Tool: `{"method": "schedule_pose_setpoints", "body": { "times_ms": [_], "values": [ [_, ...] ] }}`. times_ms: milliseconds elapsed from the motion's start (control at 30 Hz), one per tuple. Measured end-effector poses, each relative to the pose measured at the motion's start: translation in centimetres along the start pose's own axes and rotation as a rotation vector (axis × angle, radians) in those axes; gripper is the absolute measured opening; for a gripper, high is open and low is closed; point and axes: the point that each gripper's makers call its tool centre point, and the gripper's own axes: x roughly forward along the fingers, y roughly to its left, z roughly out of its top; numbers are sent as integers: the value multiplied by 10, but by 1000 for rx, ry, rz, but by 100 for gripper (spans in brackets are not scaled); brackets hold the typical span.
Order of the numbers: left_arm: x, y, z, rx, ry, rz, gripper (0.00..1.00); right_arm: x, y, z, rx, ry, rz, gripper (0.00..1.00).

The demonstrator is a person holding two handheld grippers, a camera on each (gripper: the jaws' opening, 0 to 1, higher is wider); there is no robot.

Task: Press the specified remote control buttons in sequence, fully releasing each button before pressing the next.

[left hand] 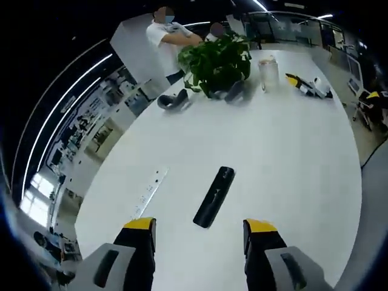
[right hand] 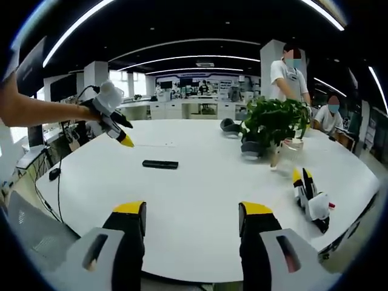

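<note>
Hovering our left gripper [left hand: 200, 233] with jaws spread, we see the slim black plastic remote control [left hand: 214, 196] lying on the round white table [left hand: 291, 151] just beyond them, its long axis running near-left to far-right. Our right gripper [right hand: 191, 218], also spread, hangs much farther off.

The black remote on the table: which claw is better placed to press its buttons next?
Left. The black remote lies just ahead of the left claw, between its open jaws. The right claw is farther from it.
</note>
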Motion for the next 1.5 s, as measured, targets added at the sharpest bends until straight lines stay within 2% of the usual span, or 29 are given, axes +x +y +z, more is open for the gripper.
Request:
{"method": "schedule_pose_setpoints", "body": {
  "times_ms": [133, 367, 533, 667, 700, 900, 1000, 1167, 1500],
  "values": [
    [16, -3, 2, 33, 15, -78, 54, 1, 0, -1, 1, 9, 0, 62],
    [42, -3, -2, 37, 60, -212, 49, 2, 0, -5, -3, 27, 0, 61],
    [54, -1, -4, 100, 89, -254, 47, 2, 1, -6, -1, 34, 2, 60],
    [60, -11, -6, 93, 120, -361, 49, 3, 0, -8, -6, 47, 0, 60],
    [63, -9, -7, 104, 122, -352, 49, 3, 0, -8, -6, 46, 1, 60],
    [78, -13, -13, 135, 142, -415, 47, 3, 0, -9, -5, 52, 1, 59],
    [91, -10, -19, 162, 160, -402, 46, 4, 0, -10, -6, 57, 1, 58],
    [107, -11, -27, 148, 186, -416, 45, 5, 1, -11, -6, 64, 1, 57],
    [126, -15, -37, 162, 222, -424, 45, 7, 0, -14, -13, 81, -3, 56]
  ]
}}
